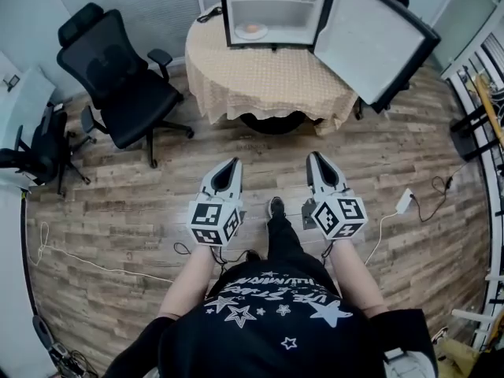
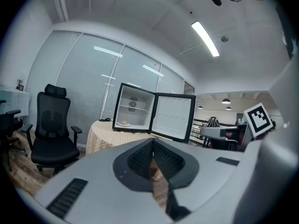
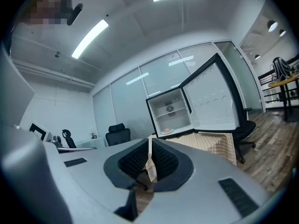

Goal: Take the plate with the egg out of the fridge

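Observation:
A small fridge (image 1: 272,10) stands on a round table with its door (image 1: 370,38) swung open to the right. On its bottom shelf lies a white plate with an egg (image 1: 252,31), also visible as the plate (image 2: 124,123) and the plate (image 3: 167,131) in the gripper views. My left gripper (image 1: 233,164) and right gripper (image 1: 315,157) are held side by side over the floor, well short of the table. Both are shut with nothing between the jaws.
The round table (image 1: 268,81) wears a beige checked cloth. A black office chair (image 1: 118,81) stands to the table's left and another chair (image 1: 35,152) at the far left. A power strip and cables (image 1: 405,203) lie on the wooden floor to the right.

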Tool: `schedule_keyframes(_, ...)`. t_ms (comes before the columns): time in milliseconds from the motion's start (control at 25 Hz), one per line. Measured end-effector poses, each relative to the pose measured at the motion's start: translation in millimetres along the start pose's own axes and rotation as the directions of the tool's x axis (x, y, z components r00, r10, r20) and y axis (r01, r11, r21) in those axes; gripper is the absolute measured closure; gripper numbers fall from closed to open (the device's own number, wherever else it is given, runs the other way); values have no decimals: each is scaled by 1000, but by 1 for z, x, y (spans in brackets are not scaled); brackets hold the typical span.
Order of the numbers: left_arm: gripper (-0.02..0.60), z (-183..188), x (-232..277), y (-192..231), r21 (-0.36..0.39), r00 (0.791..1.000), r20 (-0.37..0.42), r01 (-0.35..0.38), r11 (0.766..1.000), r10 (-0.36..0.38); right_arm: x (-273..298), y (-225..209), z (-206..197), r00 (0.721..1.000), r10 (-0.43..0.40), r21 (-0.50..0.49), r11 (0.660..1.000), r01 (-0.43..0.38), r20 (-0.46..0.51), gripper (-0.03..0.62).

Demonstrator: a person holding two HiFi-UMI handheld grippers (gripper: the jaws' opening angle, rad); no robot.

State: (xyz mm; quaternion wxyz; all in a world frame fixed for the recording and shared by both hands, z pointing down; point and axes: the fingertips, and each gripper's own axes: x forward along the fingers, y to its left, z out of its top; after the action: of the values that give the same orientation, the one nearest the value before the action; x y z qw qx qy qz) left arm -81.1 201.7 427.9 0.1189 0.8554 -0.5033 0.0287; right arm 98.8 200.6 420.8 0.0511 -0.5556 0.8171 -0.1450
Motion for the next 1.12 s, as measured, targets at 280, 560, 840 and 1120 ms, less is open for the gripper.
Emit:
schedule_keyframes(280,572,7,47,14,13,1000,-19,-14,1000,14,56,-24,9,999,31,16,999,-31,-12,556)
schedule_keyframes(560,572,33,119,31,30,1000,-13,-17,999,17,123,-70,26,999,40,53,998,-39,-19,556)
schedule_keyframes(840,572,48,184,38,31,999,-21,-40,999,41,177,-106,43,996,81,55,995,-79,-33,556)
schedule_keyframes(1120,572,64,231,43,52,996,-4,-92,994,92,222,-144,55,992,120,83,990,-117,-39,556)
